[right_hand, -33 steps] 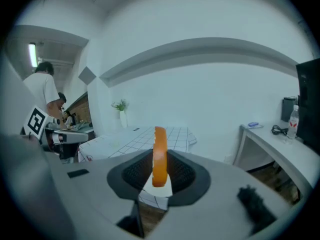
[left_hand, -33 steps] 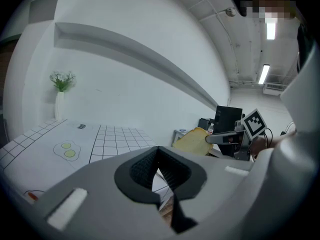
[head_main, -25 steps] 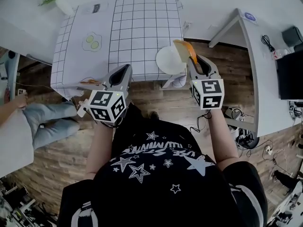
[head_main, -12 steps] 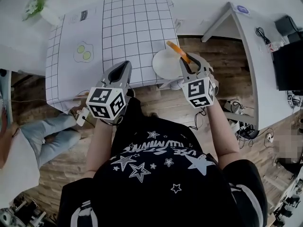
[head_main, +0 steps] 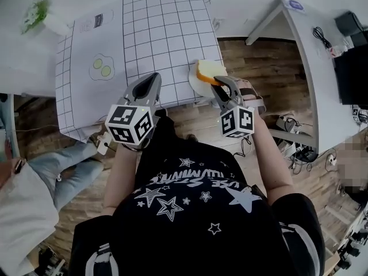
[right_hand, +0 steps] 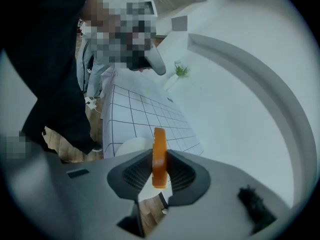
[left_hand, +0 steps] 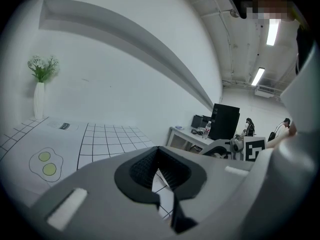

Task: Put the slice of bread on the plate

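Our right hand-held gripper (head_main: 221,85) is clamped on the slice of bread (head_main: 210,72), which juts past its tips over the white plate (head_main: 194,81) at the surface's (head_main: 161,33) near edge. Our left hand-held gripper (head_main: 150,78) is closed and empty.

You are facing a fried egg (head_main: 102,68) lying on the gridded table (head_main: 167,39), a flower vase (head_main: 53,22) standing beyond.

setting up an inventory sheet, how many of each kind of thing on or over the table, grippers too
slice of bread: 1
plate: 1
fried egg: 1
vase of flowers: 1
grippers: 2, left gripper and right gripper
total: 6
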A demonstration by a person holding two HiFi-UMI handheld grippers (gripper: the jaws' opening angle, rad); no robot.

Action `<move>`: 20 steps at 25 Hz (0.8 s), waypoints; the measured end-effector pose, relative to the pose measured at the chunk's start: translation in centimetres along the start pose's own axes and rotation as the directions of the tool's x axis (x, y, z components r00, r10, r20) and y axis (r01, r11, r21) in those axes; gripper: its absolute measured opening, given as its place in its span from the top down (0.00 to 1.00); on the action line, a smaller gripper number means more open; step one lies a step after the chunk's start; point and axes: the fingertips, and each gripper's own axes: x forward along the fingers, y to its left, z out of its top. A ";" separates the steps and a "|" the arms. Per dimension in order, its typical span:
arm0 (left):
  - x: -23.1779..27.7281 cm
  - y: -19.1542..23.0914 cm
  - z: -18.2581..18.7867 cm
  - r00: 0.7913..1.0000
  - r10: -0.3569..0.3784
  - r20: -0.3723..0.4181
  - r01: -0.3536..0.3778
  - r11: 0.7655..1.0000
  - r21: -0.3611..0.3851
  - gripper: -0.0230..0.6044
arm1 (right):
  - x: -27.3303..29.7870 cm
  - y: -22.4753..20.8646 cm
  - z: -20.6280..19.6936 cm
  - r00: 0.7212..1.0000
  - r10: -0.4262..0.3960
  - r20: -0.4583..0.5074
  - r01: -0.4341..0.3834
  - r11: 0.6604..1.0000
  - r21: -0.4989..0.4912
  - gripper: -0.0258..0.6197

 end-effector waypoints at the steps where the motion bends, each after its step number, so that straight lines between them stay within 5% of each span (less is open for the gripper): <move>1: -0.1 0.1 -0.1 1.000 0.003 -0.002 -0.003 1.000 -0.001 0.95 | 0.0 0.5 0.0 1.000 0.015 0.002 -0.015 1.000 0.000 0.82; 20: -1.7 -1.7 -1.3 0.998 0.054 -0.017 -0.054 0.998 0.011 0.95 | 0.5 8.3 -1.8 0.977 0.212 0.001 -0.212 0.976 -0.043 0.78</move>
